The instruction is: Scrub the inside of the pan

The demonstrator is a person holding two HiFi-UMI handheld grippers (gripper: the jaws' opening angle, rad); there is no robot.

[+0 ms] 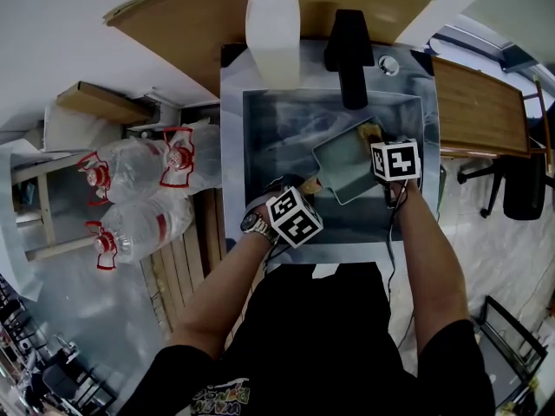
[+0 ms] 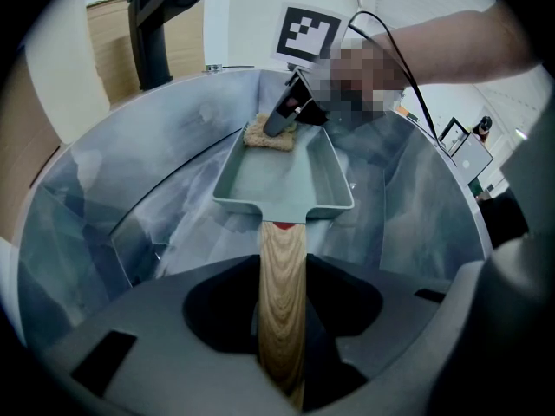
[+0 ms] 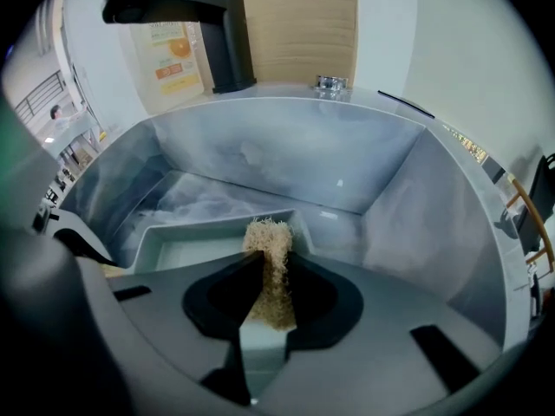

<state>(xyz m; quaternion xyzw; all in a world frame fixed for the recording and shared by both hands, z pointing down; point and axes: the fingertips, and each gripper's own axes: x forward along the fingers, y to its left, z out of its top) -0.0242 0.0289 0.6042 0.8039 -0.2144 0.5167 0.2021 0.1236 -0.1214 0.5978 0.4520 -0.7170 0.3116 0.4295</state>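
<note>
The pan point(image 1: 342, 167) lies in the sink point(image 1: 232, 146), toward its right side, with its handle point(image 2: 283, 310) between the left gripper's point(image 2: 283, 276) jaws. The sponge point(image 2: 269, 135) sits in the pan's far corner, between the right gripper's point(image 3: 270, 271) jaws. The tap point(image 1: 349, 55) stands behind the sink, with a jug point(image 1: 272, 29) to its left. Bottles point(image 1: 130, 167) lie left of the sink.

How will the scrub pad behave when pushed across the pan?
Probably floppy: the scrub pad looks loose and fibrous, pinched thin in the right gripper, so its free end may fold over. Its frayed top suggests it is light and grips the pan rather than sliding.
</note>
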